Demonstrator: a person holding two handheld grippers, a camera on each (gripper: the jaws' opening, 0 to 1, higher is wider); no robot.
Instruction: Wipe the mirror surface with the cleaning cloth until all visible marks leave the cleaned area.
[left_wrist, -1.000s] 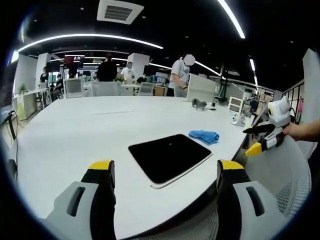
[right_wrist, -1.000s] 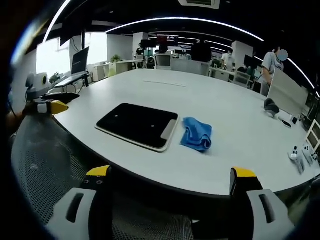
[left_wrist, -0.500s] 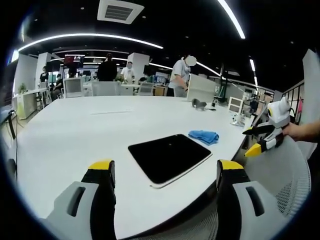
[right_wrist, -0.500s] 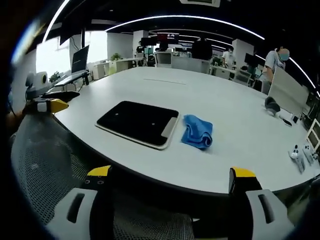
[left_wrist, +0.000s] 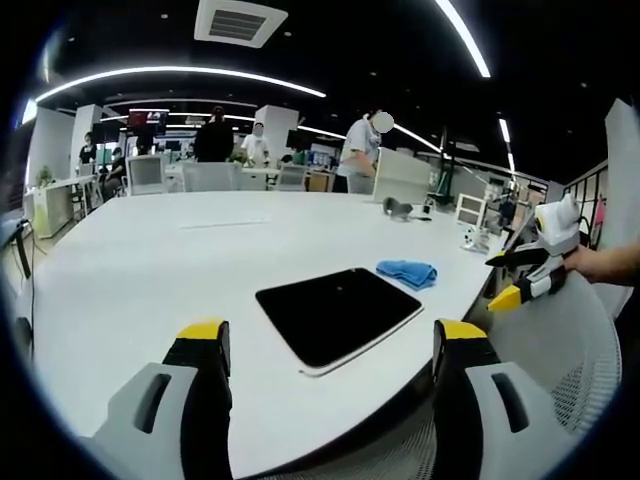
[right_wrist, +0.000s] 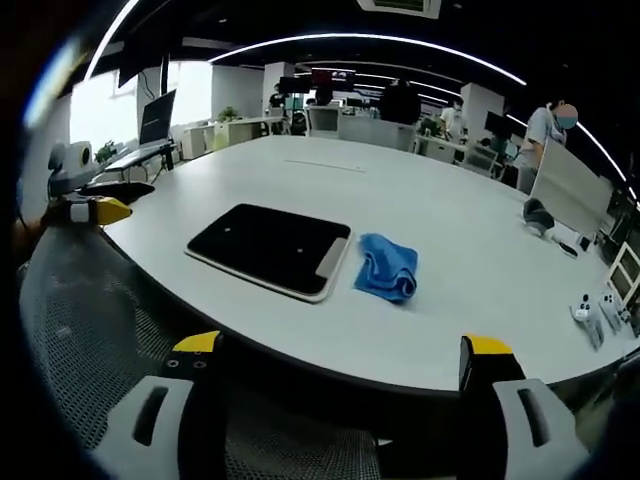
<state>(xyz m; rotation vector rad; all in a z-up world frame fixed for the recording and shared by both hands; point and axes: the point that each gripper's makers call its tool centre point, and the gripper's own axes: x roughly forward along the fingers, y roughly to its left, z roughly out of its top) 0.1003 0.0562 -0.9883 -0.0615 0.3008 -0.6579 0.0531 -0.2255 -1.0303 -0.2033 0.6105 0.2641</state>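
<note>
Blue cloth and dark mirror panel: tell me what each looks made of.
Blue cloth: soft fabric, probably microfibre, matte; it lies crumpled in folds. Mirror: a flat, glossy, dark reflective sheet, likely glass, though that is not certain, with a pale rim and small bright specks on its face. It lies flat on the white table.

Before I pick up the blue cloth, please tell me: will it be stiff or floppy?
Probably floppy: the blue cloth lies crumpled in soft folds beside the mirror. It looks light, so it should drape from the jaws. Pushed, it would likely bunch rather than slide.
</note>
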